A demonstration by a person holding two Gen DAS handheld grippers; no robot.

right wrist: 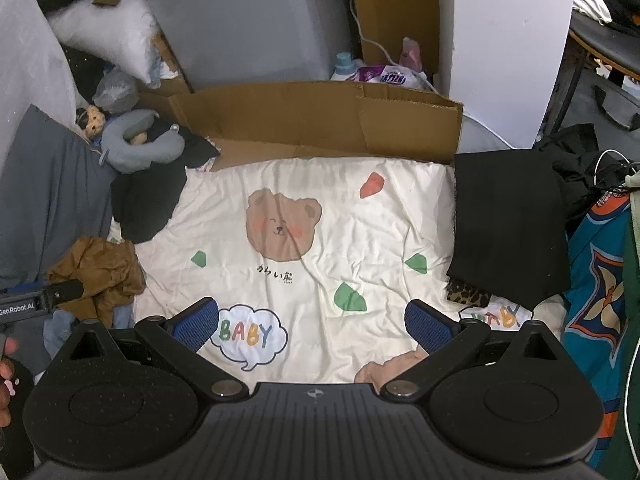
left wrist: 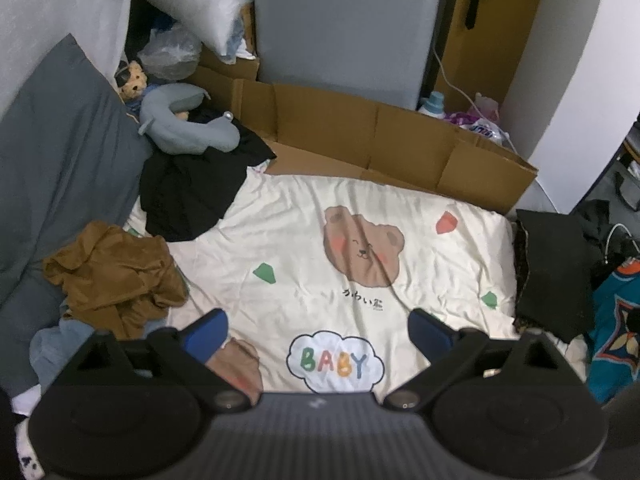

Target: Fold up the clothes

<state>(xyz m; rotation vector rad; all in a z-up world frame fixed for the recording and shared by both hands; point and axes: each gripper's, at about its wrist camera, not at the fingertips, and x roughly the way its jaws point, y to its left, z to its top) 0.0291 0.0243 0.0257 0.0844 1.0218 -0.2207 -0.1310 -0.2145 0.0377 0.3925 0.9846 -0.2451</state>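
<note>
Left tool (left wrist: 318, 330): black body, ribbed grey centre, round pivots.
Pads (left wrist: 208, 334): blue, textured.
Right tool (right wrist: 312, 322): same build, silver screws, small cross mark.
Lettering: "GenRobot.AI", seemingly on the left tool's side.

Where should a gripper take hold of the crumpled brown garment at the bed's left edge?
Probably a raised fold along the right edge of the brown garment, coming from above with the open left gripper. The garment lies bunched, so its ridges stand clear of the cream blanket.
</note>
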